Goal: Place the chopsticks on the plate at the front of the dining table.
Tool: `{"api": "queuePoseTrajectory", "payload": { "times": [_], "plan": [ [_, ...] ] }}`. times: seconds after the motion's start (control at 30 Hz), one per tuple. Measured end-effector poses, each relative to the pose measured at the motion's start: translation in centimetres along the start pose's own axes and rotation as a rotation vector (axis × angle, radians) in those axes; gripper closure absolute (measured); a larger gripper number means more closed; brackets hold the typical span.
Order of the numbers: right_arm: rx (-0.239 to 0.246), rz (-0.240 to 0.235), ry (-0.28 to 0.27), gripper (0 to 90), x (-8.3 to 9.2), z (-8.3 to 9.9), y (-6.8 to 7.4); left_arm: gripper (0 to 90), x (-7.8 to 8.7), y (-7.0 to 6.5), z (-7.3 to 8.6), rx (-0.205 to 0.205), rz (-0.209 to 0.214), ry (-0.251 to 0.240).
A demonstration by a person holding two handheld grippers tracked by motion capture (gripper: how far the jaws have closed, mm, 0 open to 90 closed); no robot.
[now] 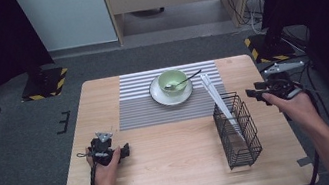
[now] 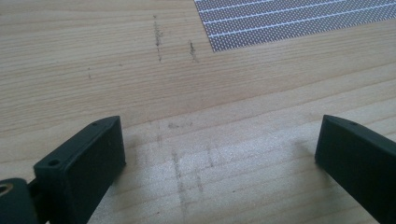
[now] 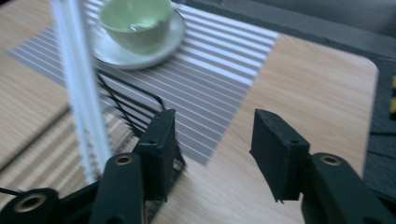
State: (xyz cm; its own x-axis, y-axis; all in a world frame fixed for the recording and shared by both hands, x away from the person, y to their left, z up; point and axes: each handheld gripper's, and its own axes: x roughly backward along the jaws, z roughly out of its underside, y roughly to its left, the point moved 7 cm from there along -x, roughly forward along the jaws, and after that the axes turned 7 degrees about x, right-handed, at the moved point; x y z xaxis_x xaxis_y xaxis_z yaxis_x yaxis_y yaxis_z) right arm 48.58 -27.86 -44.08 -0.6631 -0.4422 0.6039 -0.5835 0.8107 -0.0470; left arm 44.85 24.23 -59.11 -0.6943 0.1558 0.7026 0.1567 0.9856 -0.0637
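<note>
A pale green bowl (image 1: pixel 172 79) (image 3: pixel 135 21) stands on a white saucer (image 1: pixel 159 95) (image 3: pixel 175 35) with a spoon (image 1: pixel 186 81) resting in it, on a grey striped placemat (image 1: pixel 139 107) (image 3: pixel 219 70). A black wire basket (image 1: pixel 238 133) (image 3: pixel 126 107) stands at the right and holds a long flat white piece (image 1: pixel 220 103) (image 3: pixel 79 93) leaning up and back. My right gripper (image 1: pixel 255 92) (image 3: pixel 212 116) hovers just right of the basket's top, open, nothing between its jaws. My left gripper (image 1: pixel 120 151) (image 2: pixel 219 130) rests low over bare wood at the left, open wide.
The wooden table (image 1: pixel 180 171) has bare wood between my left gripper and the basket. The placemat's near corner (image 2: pixel 219 42) lies ahead of the left jaws. Dark carpet, black stands with hazard-striped feet (image 1: pixel 44 84) and cables surround the table.
</note>
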Motion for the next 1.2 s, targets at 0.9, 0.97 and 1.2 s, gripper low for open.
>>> {"api": "queuePoseTrajectory", "payload": {
  "times": [0.9, 0.97, 1.2],
  "plan": [
    [0.091, -0.240, -0.072, 72.2, -4.5, -7.0, 6.3, 0.8, 0.0, 0.0, 0.0, -0.005, -0.003, 0.000],
    [0.090, -0.245, -0.070, 73.4, -4.7, -7.1, 6.4, 0.8, 0.0, 0.0, 0.0, -0.004, -0.003, 0.000],
    [0.098, -0.258, -0.051, 76.8, -5.4, -7.1, 6.6, 0.7, 0.0, 0.0, 0.0, -0.004, -0.003, 0.000]
  ]
}}
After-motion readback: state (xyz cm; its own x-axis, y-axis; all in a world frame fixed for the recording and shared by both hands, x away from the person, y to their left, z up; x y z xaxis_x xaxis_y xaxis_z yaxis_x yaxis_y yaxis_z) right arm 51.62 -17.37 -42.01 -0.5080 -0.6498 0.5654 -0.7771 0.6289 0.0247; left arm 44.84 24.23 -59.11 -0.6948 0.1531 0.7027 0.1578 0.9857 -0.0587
